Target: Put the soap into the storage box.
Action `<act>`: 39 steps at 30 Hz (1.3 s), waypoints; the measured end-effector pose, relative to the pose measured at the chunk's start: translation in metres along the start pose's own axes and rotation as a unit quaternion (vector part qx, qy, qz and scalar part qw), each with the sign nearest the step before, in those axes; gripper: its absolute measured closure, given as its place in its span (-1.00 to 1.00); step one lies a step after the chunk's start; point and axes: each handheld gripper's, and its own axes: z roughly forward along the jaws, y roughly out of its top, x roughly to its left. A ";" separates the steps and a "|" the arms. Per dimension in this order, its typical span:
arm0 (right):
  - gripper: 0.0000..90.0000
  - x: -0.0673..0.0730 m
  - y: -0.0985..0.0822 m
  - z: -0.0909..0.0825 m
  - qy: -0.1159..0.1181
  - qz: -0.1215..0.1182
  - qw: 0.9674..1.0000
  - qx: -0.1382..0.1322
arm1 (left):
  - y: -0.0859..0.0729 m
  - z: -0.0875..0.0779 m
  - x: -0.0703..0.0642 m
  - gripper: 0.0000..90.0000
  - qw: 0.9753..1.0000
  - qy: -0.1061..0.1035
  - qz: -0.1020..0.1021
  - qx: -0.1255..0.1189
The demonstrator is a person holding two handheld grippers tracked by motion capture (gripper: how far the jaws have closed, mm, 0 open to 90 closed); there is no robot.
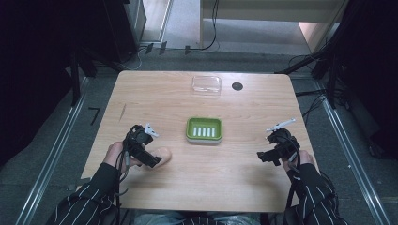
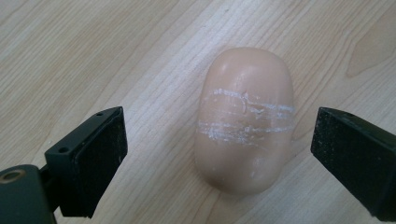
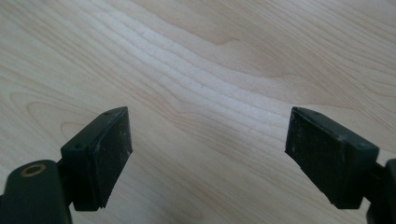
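Left tool spread wide, jaws flanking a peach-coloured soap bar without touching it. Soap flat on the wooden bench, white scratch marks across its middle, just left of a green soap dish. Right tool also agape over bare wood. Clear plastic lid near the far edge.

Right tool, jaws spread wide, above bare pale wooden table
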 end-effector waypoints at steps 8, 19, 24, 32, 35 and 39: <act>-0.66 -0.001 -0.001 0.000 0.014 -0.011 1.000 0.002 | 0.005 0.005 -0.005 -0.87 1.000 -0.012 0.010 0.019; -0.66 -0.001 -0.002 0.000 0.020 -0.019 1.000 0.002 | 0.007 0.012 -0.007 -0.85 0.999 -0.016 0.014 0.039; -0.66 -0.002 -0.003 0.001 0.017 -0.017 1.000 -0.001 | 0.008 0.016 -0.007 -0.85 0.999 -0.021 0.014 0.044; -0.66 -0.004 -0.004 0.003 0.012 -0.011 1.000 -0.003 | 0.010 0.021 -0.008 -0.69 0.998 -0.028 0.017 0.053; -0.66 -0.003 -0.004 0.003 0.012 -0.011 1.000 -0.002 | 0.010 0.022 -0.008 -0.68 0.998 -0.029 0.018 0.057; -0.66 -0.003 -0.004 0.004 0.011 -0.010 1.000 0.000 | 0.011 0.025 -0.007 -0.67 0.997 -0.030 0.020 0.063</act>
